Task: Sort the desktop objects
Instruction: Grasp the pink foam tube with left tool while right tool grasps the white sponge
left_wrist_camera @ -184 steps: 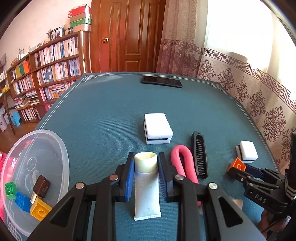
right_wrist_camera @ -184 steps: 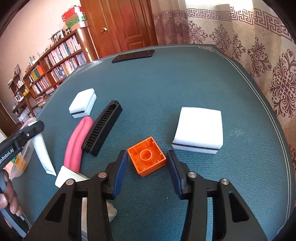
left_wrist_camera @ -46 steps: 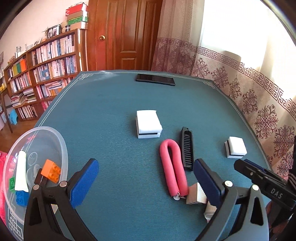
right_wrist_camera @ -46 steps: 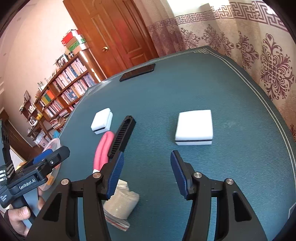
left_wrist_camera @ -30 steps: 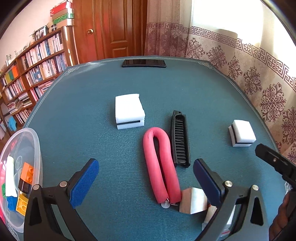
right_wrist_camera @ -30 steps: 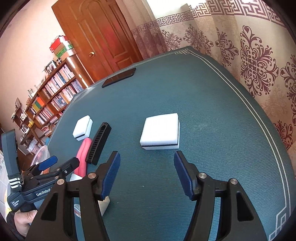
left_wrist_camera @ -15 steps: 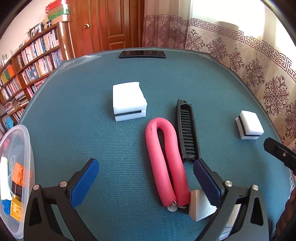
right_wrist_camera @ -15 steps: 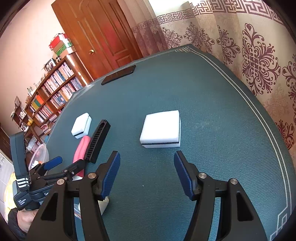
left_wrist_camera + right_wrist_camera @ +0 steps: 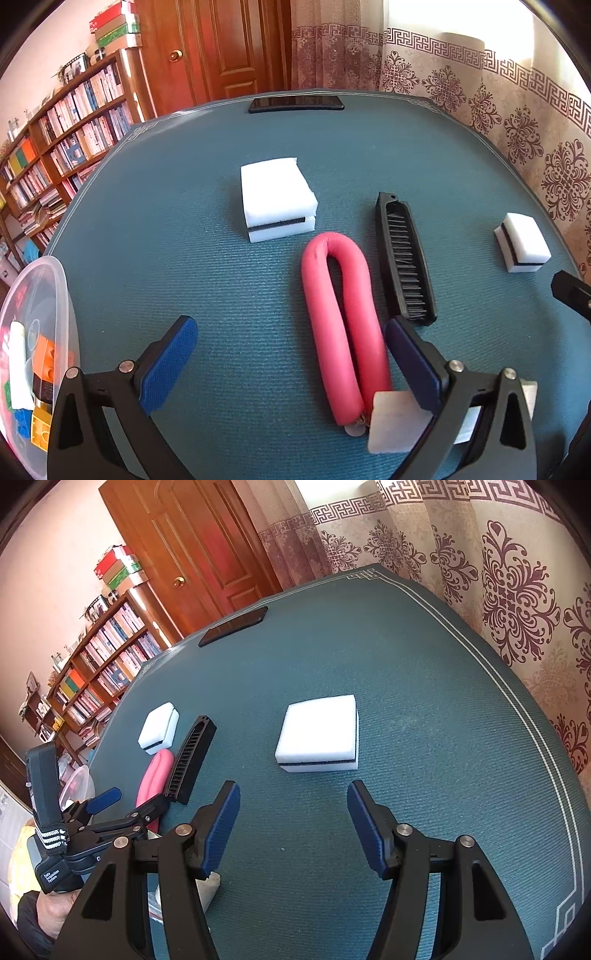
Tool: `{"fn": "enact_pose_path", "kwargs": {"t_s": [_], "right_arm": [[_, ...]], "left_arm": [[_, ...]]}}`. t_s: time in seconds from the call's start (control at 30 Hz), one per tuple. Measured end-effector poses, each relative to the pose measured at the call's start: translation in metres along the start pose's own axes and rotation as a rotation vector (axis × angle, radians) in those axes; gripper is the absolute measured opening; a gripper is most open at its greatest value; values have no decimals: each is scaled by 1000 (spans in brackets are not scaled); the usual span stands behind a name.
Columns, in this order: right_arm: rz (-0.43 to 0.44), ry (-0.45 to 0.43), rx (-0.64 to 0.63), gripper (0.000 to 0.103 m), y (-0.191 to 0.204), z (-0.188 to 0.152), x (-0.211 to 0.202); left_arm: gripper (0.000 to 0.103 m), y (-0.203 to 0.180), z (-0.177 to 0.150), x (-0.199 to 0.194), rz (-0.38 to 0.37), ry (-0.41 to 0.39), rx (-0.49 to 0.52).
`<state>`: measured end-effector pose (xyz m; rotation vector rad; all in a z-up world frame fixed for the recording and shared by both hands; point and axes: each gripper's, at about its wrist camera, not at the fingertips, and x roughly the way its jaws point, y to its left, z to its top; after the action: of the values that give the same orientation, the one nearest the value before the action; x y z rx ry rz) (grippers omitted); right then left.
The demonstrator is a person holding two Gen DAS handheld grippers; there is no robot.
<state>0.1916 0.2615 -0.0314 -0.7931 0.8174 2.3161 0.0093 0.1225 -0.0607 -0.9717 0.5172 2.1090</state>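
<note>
Both tongs stood wide open and held nothing. The left tongs (image 9: 291,360) hung low over the near edge of the worktop (image 9: 192,192), their right pad just beside the pink foam roller (image 9: 341,325), which lay folded into a narrow loop with its two ends toward the near edge. A black comb (image 9: 404,260) lay just beside the roller on the right, apart from it. A white sponge (image 9: 277,197) sat farther in, toward the middle, and a clear plastic tub (image 9: 55,291) with blocks and a tube already in it stood at the left edge.

The right tongs (image 9: 293,827) pointed at the other white sponge (image 9: 319,733), near the right edge, not yet around it.

The roller looked soft and light, likely springy enough to unfold when lifted, so a hold across both legs near the middle seemed safest. The sponges should squash easily; a gentle pinch on the side faces would do. The comb looked stiff, thin and low-lying, best taken across its narrow width. A dark phone (image 9: 295,103) lay at the far edge.
</note>
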Motion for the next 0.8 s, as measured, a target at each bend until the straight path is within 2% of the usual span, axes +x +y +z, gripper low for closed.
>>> {"fn": "enact_pose_path", "kwargs": {"t_s": [0.1, 0.17, 0.3, 0.4, 0.47, 0.6, 0.8], "right_arm": [[-6, 1, 4, 64, -1, 0, 1], [-9, 5, 10, 64, -1, 1, 4], [-13, 3, 9, 64, 0, 3, 5], [-16, 2, 5, 64, 1, 4, 6], [-17, 2, 3, 64, 1, 5, 7], [-27, -7, -2, 64, 1, 8, 10], [-54, -22, -16, 64, 6, 19, 19]], "left_arm": [[98, 5, 4, 4, -2, -1, -16], [86, 7, 5, 6, -24, 3, -24], [75, 5, 6, 5, -40, -10, -21], [58, 3, 6, 3, -51, -24, -15], [38, 4, 6, 1, -52, -32, -20], [38, 9, 4, -4, -38, -38, -41], [38, 9, 0, -24, -33, -91, -23]]}}
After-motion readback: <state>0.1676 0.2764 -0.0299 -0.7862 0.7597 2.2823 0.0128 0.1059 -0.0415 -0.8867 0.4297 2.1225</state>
